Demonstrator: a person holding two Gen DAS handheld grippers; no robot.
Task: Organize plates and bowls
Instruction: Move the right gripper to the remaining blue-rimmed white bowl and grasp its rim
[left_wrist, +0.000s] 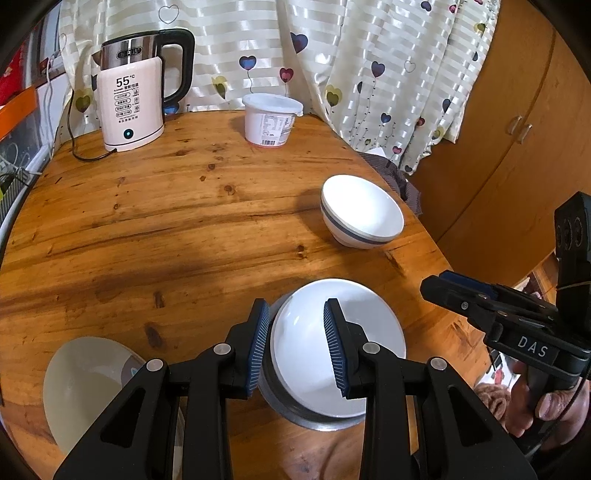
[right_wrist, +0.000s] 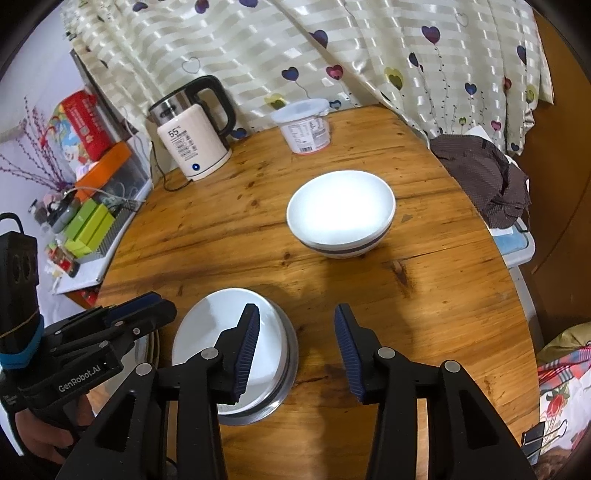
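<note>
A white plate (left_wrist: 306, 354) sits in a metal dish (left_wrist: 280, 410) near the table's front; both also show in the right wrist view, the plate (right_wrist: 225, 328) and the dish (right_wrist: 290, 354). My left gripper (left_wrist: 297, 345) is open and empty just above the plate. My right gripper (right_wrist: 297, 354) is open and empty, to the right of the plate. Two stacked white bowls with a blue band (left_wrist: 364, 212) stand further back right, also in the right wrist view (right_wrist: 341, 218). A cream bowl (left_wrist: 83, 384) sits at the front left.
On the round wooden table (left_wrist: 177, 229) an electric kettle (left_wrist: 129, 96) and a white lidded tub (left_wrist: 269, 118) stand at the back by the curtain. A dark cloth (right_wrist: 484, 181) hangs off the right edge. Boxes clutter a shelf (right_wrist: 88, 218) on the left.
</note>
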